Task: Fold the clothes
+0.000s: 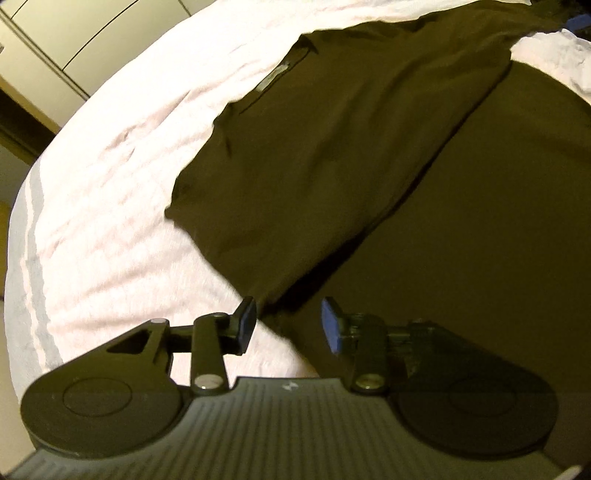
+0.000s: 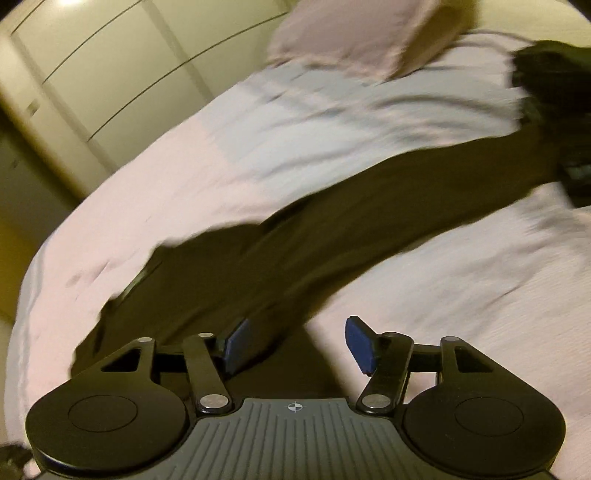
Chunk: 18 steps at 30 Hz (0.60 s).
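While both tools hover with jaws apart and nothing between them, dark trousers (image 1: 332, 155) lie lengthwise on a pale bedspread (image 1: 110, 192), one layer over another. The left gripper (image 1: 288, 325) sits at the fabric's 6 o'clock edge, the right gripper (image 2: 295, 343) likewise. A clean fold likely means pinching both layers squarely and lifting evenly.

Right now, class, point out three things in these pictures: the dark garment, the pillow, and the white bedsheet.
dark garment (image 1: 351, 147): left wrist view, on the folded upper layer.
pillow (image 2: 354, 33): right wrist view, on its middle.
white bedsheet (image 1: 110, 184): left wrist view, on a bare wrinkled stretch.
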Each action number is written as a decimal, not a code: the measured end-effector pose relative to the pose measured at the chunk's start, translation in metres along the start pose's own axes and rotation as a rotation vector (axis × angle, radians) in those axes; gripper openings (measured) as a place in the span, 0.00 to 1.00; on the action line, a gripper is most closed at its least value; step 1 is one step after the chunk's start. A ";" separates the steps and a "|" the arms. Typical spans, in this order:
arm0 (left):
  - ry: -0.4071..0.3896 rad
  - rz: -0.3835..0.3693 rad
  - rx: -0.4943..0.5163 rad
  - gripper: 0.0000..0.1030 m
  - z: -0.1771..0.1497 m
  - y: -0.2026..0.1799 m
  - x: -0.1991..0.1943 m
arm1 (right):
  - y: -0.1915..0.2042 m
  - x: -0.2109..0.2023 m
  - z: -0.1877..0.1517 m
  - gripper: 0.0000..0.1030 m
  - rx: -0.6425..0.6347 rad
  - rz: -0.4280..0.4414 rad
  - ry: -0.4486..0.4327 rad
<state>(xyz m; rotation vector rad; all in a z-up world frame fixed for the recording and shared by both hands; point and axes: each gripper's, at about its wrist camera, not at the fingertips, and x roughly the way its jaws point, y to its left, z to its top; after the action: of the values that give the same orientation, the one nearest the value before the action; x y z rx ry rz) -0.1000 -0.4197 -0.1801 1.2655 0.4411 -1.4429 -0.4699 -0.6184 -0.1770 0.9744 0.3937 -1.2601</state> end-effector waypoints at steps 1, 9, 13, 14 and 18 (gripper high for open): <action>-0.001 0.002 0.006 0.37 0.009 -0.005 -0.001 | -0.017 -0.001 0.010 0.60 0.027 -0.023 -0.031; 0.056 0.019 0.061 0.39 0.089 -0.074 0.005 | -0.162 0.030 0.083 0.60 0.288 -0.174 -0.174; 0.070 -0.006 0.082 0.42 0.129 -0.117 0.003 | -0.212 0.058 0.110 0.60 0.333 -0.206 -0.195; 0.071 -0.014 0.093 0.42 0.136 -0.126 0.004 | -0.221 0.066 0.115 0.60 0.336 -0.208 -0.195; 0.063 -0.026 0.176 0.42 0.166 -0.156 0.008 | -0.244 0.091 0.123 0.60 0.361 -0.220 -0.178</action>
<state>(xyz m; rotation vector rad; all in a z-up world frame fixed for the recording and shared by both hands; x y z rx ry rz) -0.3093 -0.5101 -0.1844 1.4531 0.3798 -1.4924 -0.6968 -0.7689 -0.2705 1.1315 0.1369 -1.6418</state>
